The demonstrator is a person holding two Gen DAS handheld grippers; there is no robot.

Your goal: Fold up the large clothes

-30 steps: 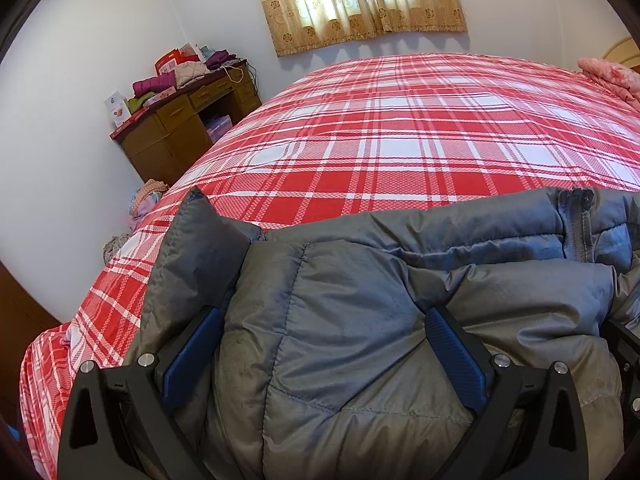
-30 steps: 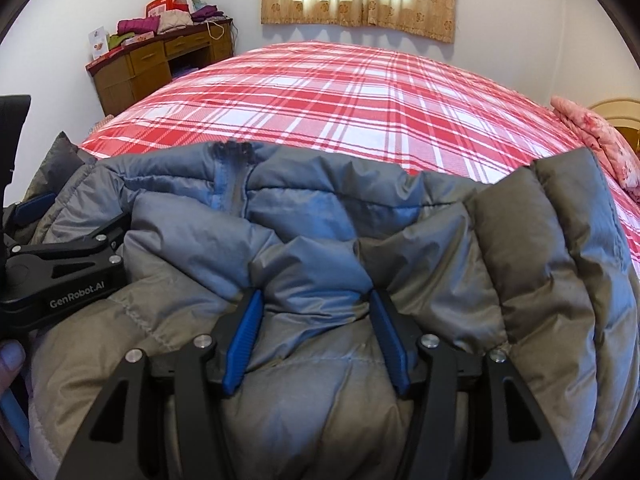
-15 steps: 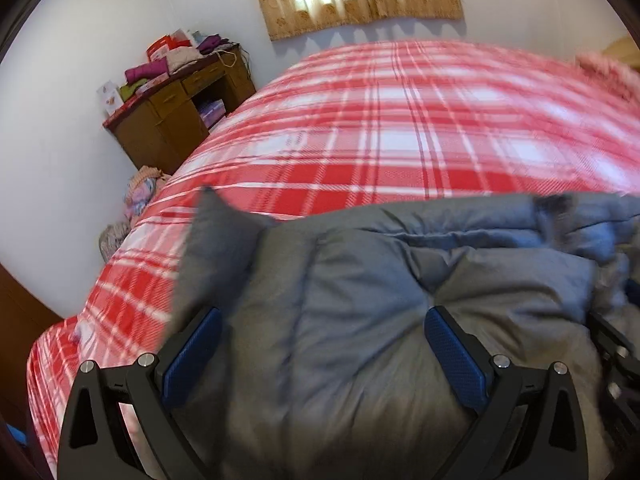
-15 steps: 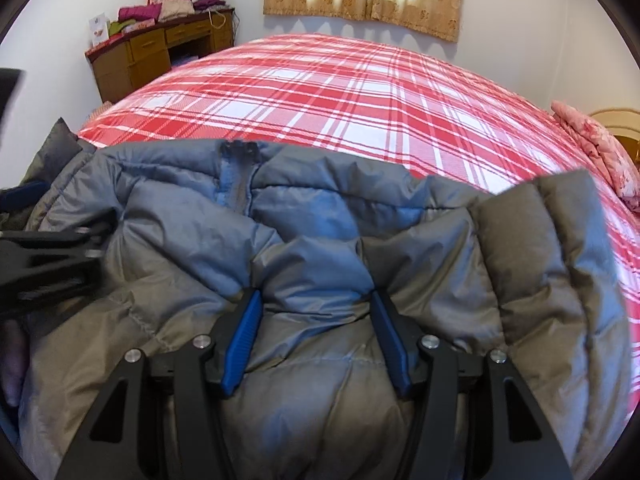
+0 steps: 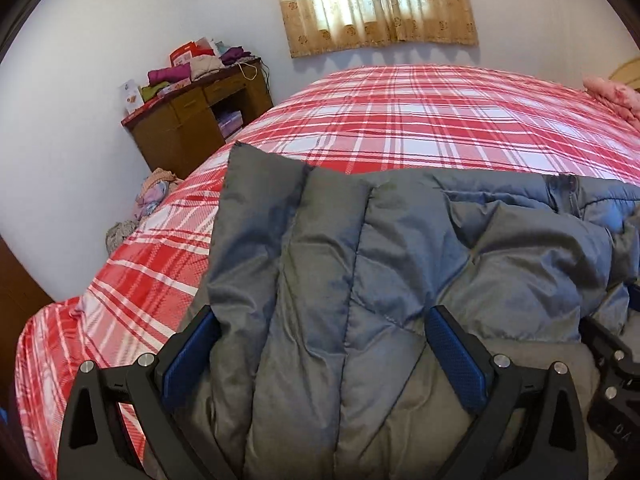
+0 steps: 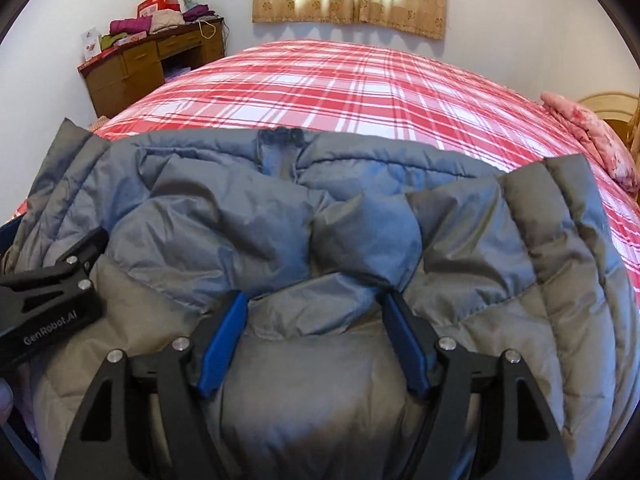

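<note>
A grey quilted puffer jacket (image 5: 400,264) lies bunched at the near edge of a bed with a red and white plaid cover (image 5: 420,120). My left gripper (image 5: 324,320) has its jaws spread wide, with a thick fold of the jacket bulging between the blue pads (image 5: 460,360). My right gripper (image 6: 314,308) grips a narrower bulge of the jacket (image 6: 320,220) between its blue pads (image 6: 224,336). The jacket's zipper (image 6: 280,148) faces the bed's middle. The left gripper's body shows at the left of the right wrist view (image 6: 52,292).
A wooden desk (image 5: 192,120) piled with clothes and boxes stands at the far left against the wall. A pink pillow (image 6: 592,136) lies at the bed's right end. A curtained window (image 5: 380,0) is on the far wall. Clothes (image 5: 156,192) lie on the floor by the desk.
Both grippers have moved forward over the bed with the jacket. The left view now shows a jacket edge standing up taller, more of it spread toward the bed's middle.
</note>
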